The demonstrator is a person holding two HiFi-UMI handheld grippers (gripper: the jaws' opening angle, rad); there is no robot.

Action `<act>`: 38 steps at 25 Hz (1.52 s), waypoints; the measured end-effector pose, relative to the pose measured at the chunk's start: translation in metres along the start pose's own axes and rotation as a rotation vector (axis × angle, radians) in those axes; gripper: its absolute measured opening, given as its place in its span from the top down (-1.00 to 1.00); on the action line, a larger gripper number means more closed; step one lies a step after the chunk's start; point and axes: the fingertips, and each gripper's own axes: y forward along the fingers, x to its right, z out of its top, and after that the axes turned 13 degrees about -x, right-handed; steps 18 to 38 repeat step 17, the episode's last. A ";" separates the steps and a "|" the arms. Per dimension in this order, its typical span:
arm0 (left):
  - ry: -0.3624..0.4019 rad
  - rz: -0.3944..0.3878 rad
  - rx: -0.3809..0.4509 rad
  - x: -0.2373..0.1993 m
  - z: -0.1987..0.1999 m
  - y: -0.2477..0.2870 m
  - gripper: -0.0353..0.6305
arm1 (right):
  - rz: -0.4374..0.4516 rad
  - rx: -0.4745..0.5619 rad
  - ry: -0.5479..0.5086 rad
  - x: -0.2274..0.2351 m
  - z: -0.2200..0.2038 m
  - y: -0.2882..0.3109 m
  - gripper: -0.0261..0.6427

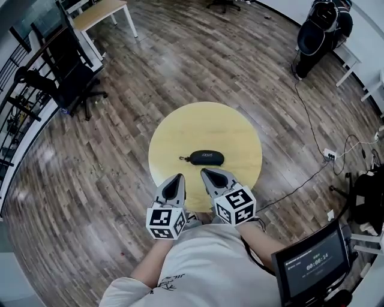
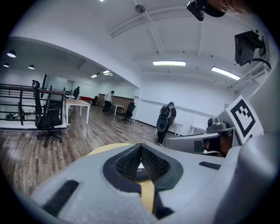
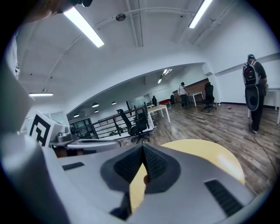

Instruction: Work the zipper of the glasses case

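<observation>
A black zipped glasses case [image 1: 206, 157] lies near the middle of the round yellow table [image 1: 240, 132], its zipper pull [image 1: 182, 159] at the left end. My left gripper [image 1: 178, 178] hovers over the table's near edge, just short of the case, shut with nothing in it. Beside it, my right gripper [image 1: 206, 172] is likewise shut and empty, its tip a little nearer the case. In the left gripper view the left gripper [image 2: 141, 146] has its ribbed pads [image 2: 129, 162] meeting at the tip. In the right gripper view the right gripper [image 3: 143, 146] shows the same.
The table stands on a wooden floor. A black office chair [image 1: 72, 78] and a desk [image 1: 99, 12] are at the far left. A black bag [image 1: 324, 24] stands at the far right, cables [image 1: 312, 120] run across the floor, and a monitor [image 1: 312, 264] is at my near right.
</observation>
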 end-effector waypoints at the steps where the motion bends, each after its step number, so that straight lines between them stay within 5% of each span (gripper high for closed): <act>1: 0.006 -0.004 -0.004 0.002 0.000 0.002 0.88 | -0.006 0.001 0.005 0.003 -0.001 -0.001 0.92; 38: 0.049 -0.014 -0.012 0.021 0.003 0.010 0.88 | -0.019 0.009 0.026 0.018 -0.006 -0.018 0.92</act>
